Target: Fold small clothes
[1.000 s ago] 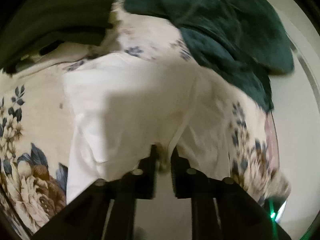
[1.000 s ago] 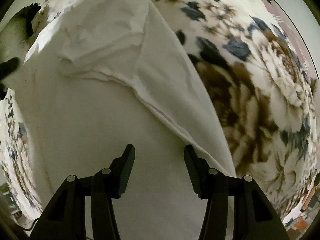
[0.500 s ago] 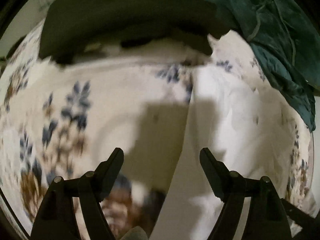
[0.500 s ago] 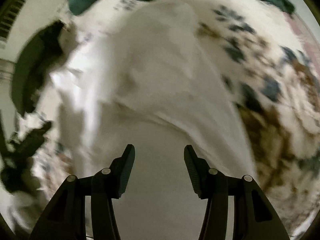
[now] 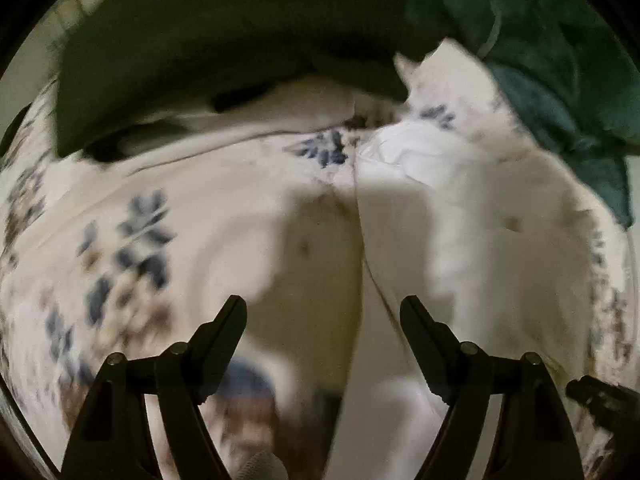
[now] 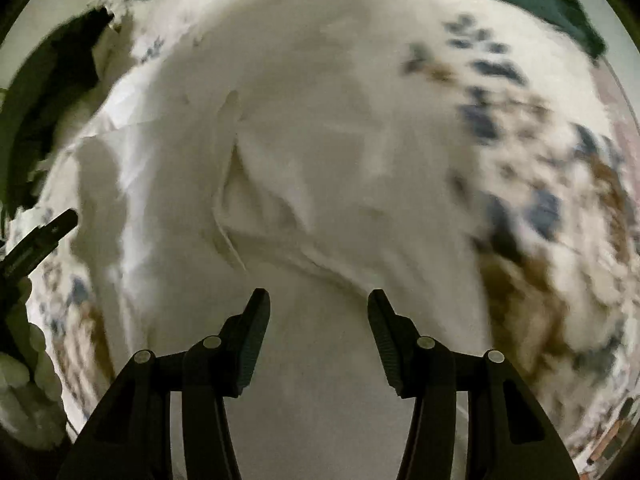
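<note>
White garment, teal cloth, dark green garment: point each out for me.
white garment [image 6: 320,168]: right wrist view, its creased middle
teal cloth [image 5: 552,64]: left wrist view, its bunched middle
dark green garment [image 5: 224,40]: left wrist view, its flat top

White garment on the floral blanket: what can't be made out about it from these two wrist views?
- White garment: its kind; right wrist view, motion blur.
- Its near hem: both views, cut off behind the jaws and the bottom edge.
- Dark green cloth: left wrist view, shape lost in shadow.
- Teal cloth: cut off by the fisheye rim.
</note>
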Motion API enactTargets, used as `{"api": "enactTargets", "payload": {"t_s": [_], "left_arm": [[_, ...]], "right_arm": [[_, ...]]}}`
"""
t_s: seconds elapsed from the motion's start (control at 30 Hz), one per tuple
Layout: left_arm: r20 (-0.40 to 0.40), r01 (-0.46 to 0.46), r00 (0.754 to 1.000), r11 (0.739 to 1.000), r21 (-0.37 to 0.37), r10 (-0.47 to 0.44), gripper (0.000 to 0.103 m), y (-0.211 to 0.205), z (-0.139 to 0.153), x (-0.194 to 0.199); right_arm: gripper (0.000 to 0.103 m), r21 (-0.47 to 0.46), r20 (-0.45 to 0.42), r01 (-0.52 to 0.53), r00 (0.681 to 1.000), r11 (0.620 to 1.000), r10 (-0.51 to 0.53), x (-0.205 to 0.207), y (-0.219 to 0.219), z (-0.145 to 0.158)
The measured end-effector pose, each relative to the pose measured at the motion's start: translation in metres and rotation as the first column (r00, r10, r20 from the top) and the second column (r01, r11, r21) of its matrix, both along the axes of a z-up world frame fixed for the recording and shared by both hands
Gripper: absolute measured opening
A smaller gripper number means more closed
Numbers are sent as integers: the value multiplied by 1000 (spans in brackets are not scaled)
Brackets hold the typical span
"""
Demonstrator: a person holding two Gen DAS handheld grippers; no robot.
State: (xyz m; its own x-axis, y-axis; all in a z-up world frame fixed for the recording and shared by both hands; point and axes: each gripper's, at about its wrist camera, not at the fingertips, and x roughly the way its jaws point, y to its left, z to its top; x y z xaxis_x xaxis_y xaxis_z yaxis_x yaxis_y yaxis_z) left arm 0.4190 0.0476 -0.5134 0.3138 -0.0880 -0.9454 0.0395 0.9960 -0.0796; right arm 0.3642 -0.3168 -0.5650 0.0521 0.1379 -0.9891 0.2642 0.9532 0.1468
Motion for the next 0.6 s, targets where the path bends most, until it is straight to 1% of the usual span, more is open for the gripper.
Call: {"api": "enactTargets", "payload": {"t_s": [0.03,0.07,0.1,0.13,0.17,0.2,0.27,0.3,0.33,0.4,0.47,0.53,0.57,0.6], "left_arm": [[5,-8,1000,1000,-13,8,78,2,13,-19],[4,-14,1000,1000,-20,14,78,1,24,-37],[-1,-14,1000,999,-31,14,78,-3,34,-57],[-8,-9,1000,999,-38,8,78,-10,43,-81],[-15,-4,1000,999,-37,4,78,-20,47,-95],[-33,8,999,999,-34,-9,78,-38,50,-119],[-80,31,996,999,-34,-34,78,-69,49,-153],[-122,42,991,998,-43,-47,78,-89,47,-180],[-152,49,987,997,-59,-57,78,-113,39,-189],[-234,53,969,994,-95,-74,78,-159,27,-230],[-321,33,944,988,-148,-80,78,-208,10,-263],[-376,7,924,983,-183,-76,78,-247,0,-284],[-403,-11,912,981,-196,-71,78,-272,-9,-297],[-425,-23,903,982,-189,-60,78,-287,-15,-298]], "right_arm": [[54,11,9,0,1000,1000,0,-18,-15,19],[58,17,11,-2,1000,1000,2,-35,-30,37],[59,19,5,-5,1000,1000,5,-53,-46,51],[59,24,-5,-4,1000,1000,4,-63,-58,62],[59,32,-25,-1,1000,1000,2,-78,-76,72],[59,40,-50,0,999,999,2,-90,-95,80],[59,50,-91,3,996,999,2,-82,-119,78],[59,52,-109,0,994,999,5,-93,-138,79],[59,54,-127,-11,992,998,18,-99,-155,80],[59,61,-137,-40,989,997,48,-97,-178,80],[59,63,-143,-70,987,996,79,-81,-197,71],[59,64,-127,-100,986,993,107,-65,-224,67],[58,69,-118,-107,986,992,115,-42,-217,55],[55,75,-108,-119,986,990,126,-30,-222,52]]}}
